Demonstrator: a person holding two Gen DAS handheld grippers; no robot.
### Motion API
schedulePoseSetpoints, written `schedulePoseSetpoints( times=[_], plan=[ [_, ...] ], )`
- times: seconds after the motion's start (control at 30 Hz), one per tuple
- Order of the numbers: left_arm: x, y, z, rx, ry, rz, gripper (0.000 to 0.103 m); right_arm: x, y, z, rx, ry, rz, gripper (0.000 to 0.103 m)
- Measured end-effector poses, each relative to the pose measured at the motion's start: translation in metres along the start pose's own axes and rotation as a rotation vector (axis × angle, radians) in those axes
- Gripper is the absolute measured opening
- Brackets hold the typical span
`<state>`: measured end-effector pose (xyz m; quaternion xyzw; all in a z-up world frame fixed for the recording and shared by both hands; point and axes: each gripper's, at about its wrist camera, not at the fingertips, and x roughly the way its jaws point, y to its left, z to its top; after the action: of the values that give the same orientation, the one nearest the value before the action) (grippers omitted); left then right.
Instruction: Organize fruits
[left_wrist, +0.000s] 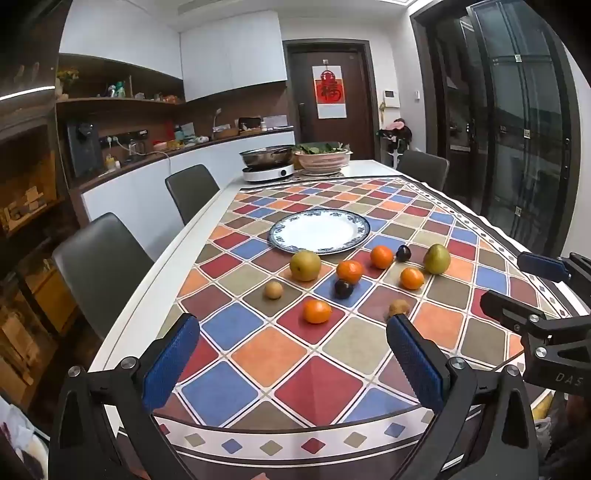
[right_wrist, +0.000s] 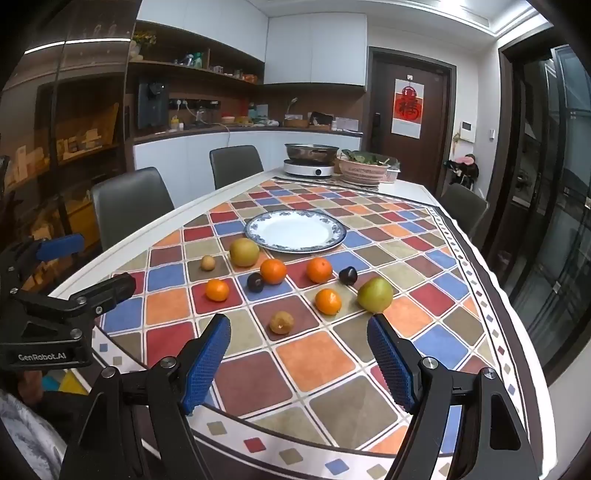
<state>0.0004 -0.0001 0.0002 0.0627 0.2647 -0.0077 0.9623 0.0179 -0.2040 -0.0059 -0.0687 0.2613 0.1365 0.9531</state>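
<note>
A white plate with a blue rim (left_wrist: 320, 231) (right_wrist: 295, 230) lies bare on the chequered tablecloth. In front of it lie loose fruits: several oranges (left_wrist: 317, 311) (right_wrist: 328, 301), two yellow-green pears (left_wrist: 305, 264) (right_wrist: 375, 294), two dark plums (left_wrist: 343, 288) (right_wrist: 348, 276) and two small brown fruits (left_wrist: 273, 289) (right_wrist: 281, 322). My left gripper (left_wrist: 293, 334) is open and empty, above the near table edge. My right gripper (right_wrist: 298, 336) is open and empty, just short of the nearest brown fruit; it also shows in the left wrist view (left_wrist: 517, 284).
An induction cooker with a steel pot (left_wrist: 267, 162) (right_wrist: 311, 160) and a pink basket of greens (left_wrist: 322, 157) (right_wrist: 364, 168) stand at the table's far end. Grey chairs (left_wrist: 99, 258) (right_wrist: 129, 201) line the left side. Another chair (right_wrist: 463, 206) stands at the right.
</note>
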Motion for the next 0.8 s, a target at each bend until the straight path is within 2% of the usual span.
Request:
schedulePoseSetpoints(
  times=[0.03,0.17,0.8],
  plan=[
    [0.0017,-0.0057,0.0038,0.016,0.019,0.009,0.103,0.0003,0.0001,0.0001,-0.001,0.007,0.001,0.077],
    [-0.0035,-0.0010,0.0030,-0.016,-0.007,-0.003,0.103,0.0003,-0.0002,0.0000,0.001,0.002,0.003,0.077],
    [-0.0055,0.0016,-0.0001,0.000,-0.024,0.023,0.103,0.0003,0.0009,0.0000,-0.006,0.000,-0.002,0.077]
  ],
)
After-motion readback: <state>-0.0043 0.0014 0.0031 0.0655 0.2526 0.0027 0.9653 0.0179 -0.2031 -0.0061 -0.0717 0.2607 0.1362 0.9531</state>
